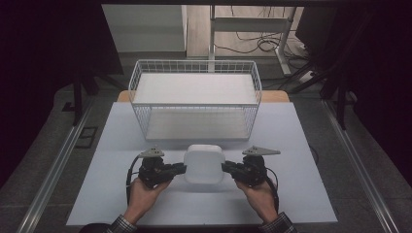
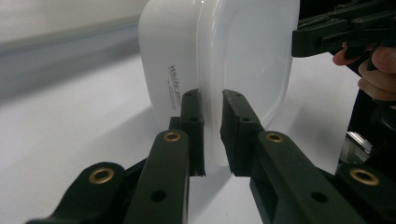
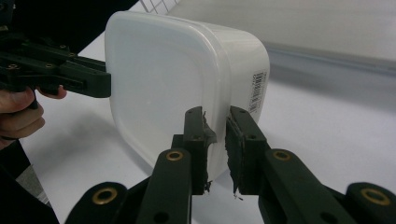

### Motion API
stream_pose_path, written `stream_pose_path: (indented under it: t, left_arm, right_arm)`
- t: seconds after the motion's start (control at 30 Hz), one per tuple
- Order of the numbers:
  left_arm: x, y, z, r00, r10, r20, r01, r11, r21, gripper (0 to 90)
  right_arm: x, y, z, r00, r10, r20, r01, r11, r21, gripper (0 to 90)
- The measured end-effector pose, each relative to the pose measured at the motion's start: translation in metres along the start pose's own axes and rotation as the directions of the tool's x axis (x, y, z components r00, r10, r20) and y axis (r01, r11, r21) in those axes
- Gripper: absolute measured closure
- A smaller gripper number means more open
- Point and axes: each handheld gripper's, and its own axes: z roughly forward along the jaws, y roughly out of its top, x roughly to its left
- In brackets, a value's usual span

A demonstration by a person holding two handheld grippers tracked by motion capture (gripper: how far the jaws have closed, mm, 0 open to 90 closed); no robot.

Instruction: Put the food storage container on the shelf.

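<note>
A white, lidded plastic container (image 1: 204,164) with rounded corners is held between my two grippers, near the front middle of the white mat (image 1: 111,194). My left gripper (image 1: 183,168) is shut on the rim at its left side. In the left gripper view the pads pinch the edge of the container (image 2: 233,56) at my left gripper (image 2: 212,135). My right gripper (image 1: 224,167) is shut on the opposite rim. The right gripper view shows my right gripper (image 3: 215,144) clamping the container (image 3: 163,79) beside its barcode label. A shadow lies on the mat under the container.
A white wire basket (image 1: 194,104) stands just behind the container, its open top facing up. A hand holds each gripper from the near edge. Dark floor, metal rails and cables surround the table.
</note>
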Motion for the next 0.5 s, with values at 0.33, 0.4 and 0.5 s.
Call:
stream_pose_path:
  t: [0.33,0.4,0.5]
  left_arm:
    - [0.000,0.020,-0.016,0.9991,0.023,-0.037,-0.024,0.9993,-0.030,80.0]
    - [0.001,0.025,-0.019,0.9987,0.029,-0.043,-0.031,0.9989,-0.036,80.1]
    - [0.002,0.033,-0.024,0.9985,0.032,-0.045,-0.034,0.9981,-0.052,80.1]
  right_arm:
    - [0.004,0.023,0.000,0.9995,-0.025,-0.018,0.025,0.999,-0.028,78.1]
    - [0.005,0.030,0.001,0.9993,-0.030,-0.022,0.029,0.999,-0.033,78.1]
    - [0.006,0.040,0.001,0.9989,-0.038,-0.026,0.037,0.998,-0.045,78.1]
